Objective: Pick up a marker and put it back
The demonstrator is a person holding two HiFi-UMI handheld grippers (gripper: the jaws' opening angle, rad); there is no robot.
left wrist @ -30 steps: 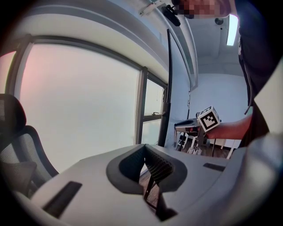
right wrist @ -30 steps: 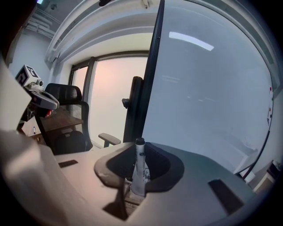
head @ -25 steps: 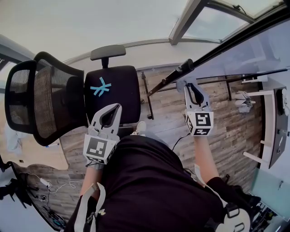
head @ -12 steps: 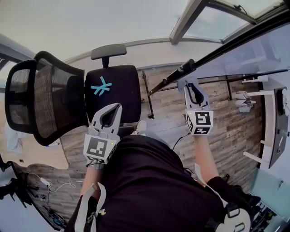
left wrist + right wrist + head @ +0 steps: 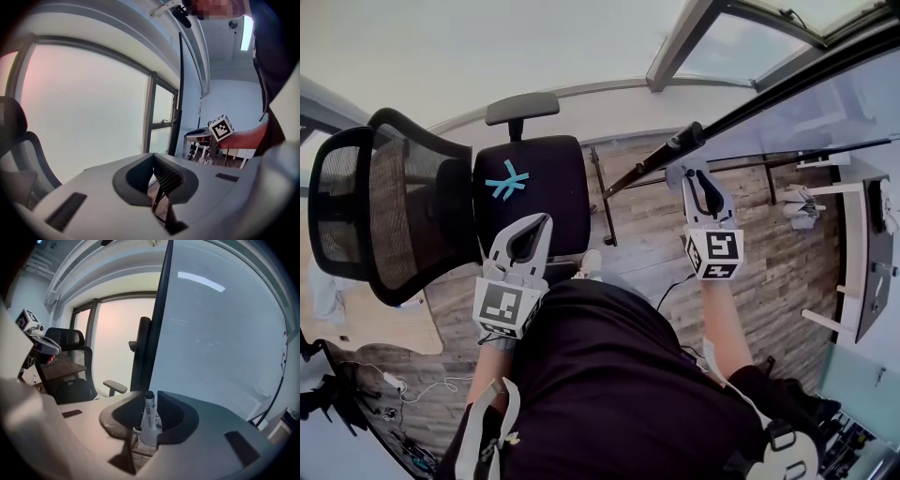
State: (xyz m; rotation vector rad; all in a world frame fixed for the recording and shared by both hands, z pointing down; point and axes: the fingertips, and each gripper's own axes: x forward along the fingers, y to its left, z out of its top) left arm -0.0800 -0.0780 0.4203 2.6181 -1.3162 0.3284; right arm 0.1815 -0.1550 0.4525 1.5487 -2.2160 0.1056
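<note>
Wood-plank floor [image 5: 647, 234] fills the middle of the head view, with open room between the two pairs of tongs. The left tongs [image 5: 540, 223], lower left of centre, are pressed together with nothing between them. They point towards a black padded office chair marked with a light-blue tape cross [image 5: 530, 187]. Just left of it is a black mesh-backed office chair [image 5: 403, 206], whose curved frame takes up the left edge.

The right tongs [image 5: 689, 172], right of centre, are clamped on a white marker with a dark cap [image 5: 149, 416]. It stands upright between the jaws with the cap end poking out beyond them. Close above the tongs' tip, a dark slanted frame bar [image 5: 787, 89] runs to the upper right corner and carries a dark cylindrical handle [image 5: 684, 139]. Beyond it is a pale glass panel [image 5: 220, 333], so room is tight on that side.

A white worktop edge [image 5: 848, 258] runs down the far right. Loose cables [image 5: 422, 389] trail over the floor at lower left.
</note>
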